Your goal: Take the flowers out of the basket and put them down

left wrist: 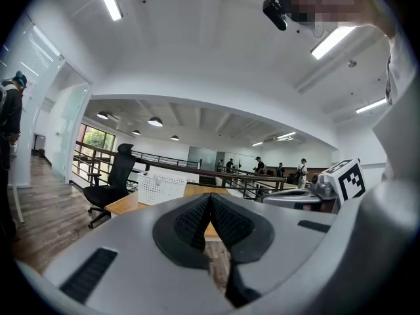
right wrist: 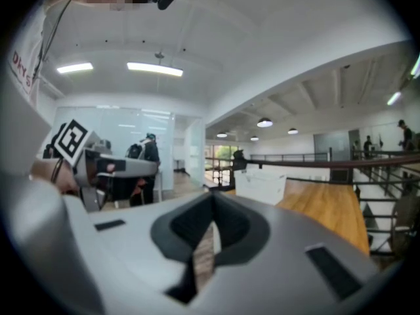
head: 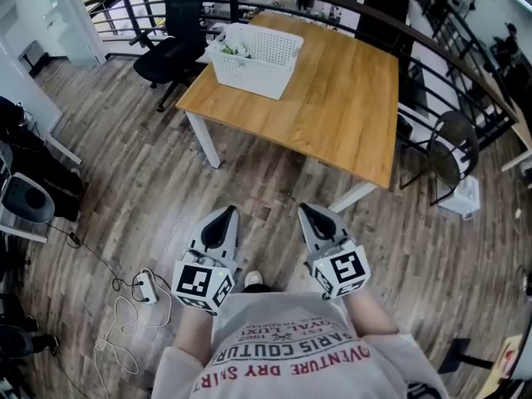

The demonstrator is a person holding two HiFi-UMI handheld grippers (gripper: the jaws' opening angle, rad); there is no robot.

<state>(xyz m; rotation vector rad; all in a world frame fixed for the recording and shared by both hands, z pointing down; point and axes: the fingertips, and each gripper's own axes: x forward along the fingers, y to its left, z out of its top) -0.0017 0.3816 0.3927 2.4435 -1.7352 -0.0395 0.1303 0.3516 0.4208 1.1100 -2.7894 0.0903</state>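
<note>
Two grippers were held side by side above the wood floor (head: pixel 125 148), well short of the desk (head: pixel 349 106). The left gripper (head: pixel 226 212) had its jaws pressed together with nothing between them. The right gripper (head: pixel 306 209) was likewise closed and empty. A white basket (head: pixel 264 66) stood at the desk's far left corner. The flowers (head: pixel 230 50) lay inside it, only green bits showing above the rim. A black office chair (head: pixel 173 52) stood just beyond that corner of the desk.

Person wore a light grey sweatshirt (head: pixel 291 343) with red print; left gripper (head: pixel 225 212) and right gripper (head: pixel 307 210) were grey, black-padded, carrying black-and-white marker cubes (head: pixel 202 283).
</note>
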